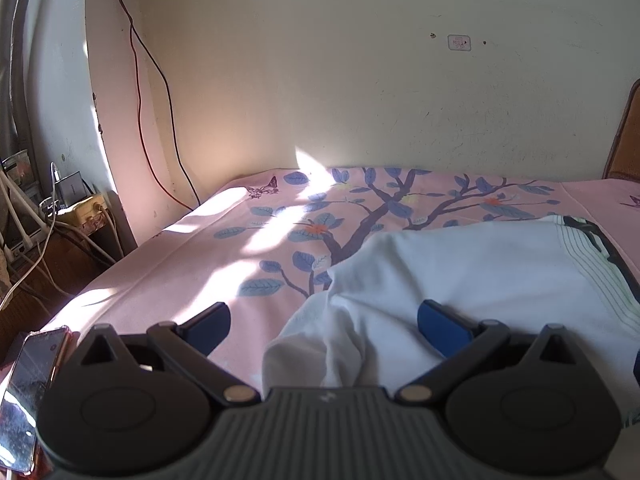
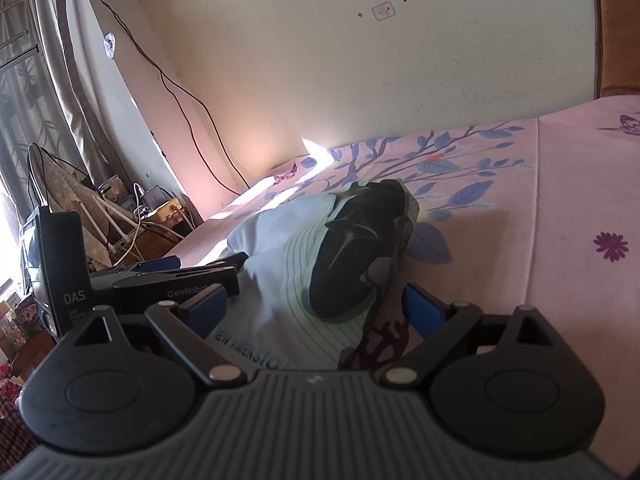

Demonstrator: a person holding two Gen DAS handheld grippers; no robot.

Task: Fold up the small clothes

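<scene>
A small white shirt (image 1: 460, 268) with green stripes and a black print lies crumpled on a pink floral bedsheet (image 1: 224, 248). My left gripper (image 1: 324, 320) is open, its blue pads either side of the shirt's bunched near edge. In the right wrist view the same shirt (image 2: 280, 240) shows its black print and lettering. My right gripper (image 2: 312, 308) is open over the shirt's near right edge. The left gripper (image 2: 188, 272) shows there at the shirt's left side.
A cream wall (image 1: 360, 80) backs the bed, with cables (image 1: 140, 80) hanging at the left. A phone (image 1: 28, 392) lies at the near left bed edge. A cluttered side table (image 2: 132, 216) with cords stands left of the bed. A wooden headboard (image 2: 616, 28) rises at the right.
</scene>
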